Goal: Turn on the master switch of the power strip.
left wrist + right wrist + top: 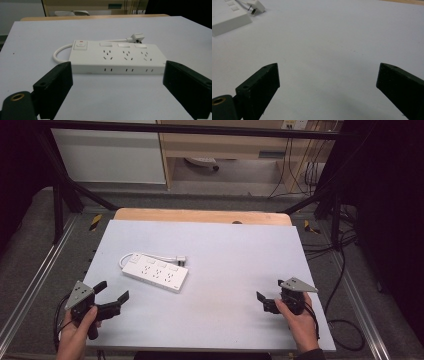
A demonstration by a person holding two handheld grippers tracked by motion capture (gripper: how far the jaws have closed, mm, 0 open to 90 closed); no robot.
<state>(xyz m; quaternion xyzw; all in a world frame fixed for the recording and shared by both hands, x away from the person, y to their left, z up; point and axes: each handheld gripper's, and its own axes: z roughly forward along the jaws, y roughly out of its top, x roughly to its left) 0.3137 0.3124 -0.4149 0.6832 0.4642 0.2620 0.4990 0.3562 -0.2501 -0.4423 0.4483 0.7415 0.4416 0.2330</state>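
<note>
Left gripper view: a white rectangular plastic power strip [116, 58] is seen just beyond the left gripper [117, 85], jaws spread wide, nothing held; the right gripper [328, 85] is likewise held agape.

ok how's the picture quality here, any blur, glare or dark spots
High view: soft, slightly grainy; the table evenly lit, surroundings falling to black, no glare on the power strip. Left gripper view: strip sharp, the left gripper jaws near the lens a little soft. Right gripper view: mostly sharp, faint shadow low on the tabletop between the right gripper jaws.
</note>
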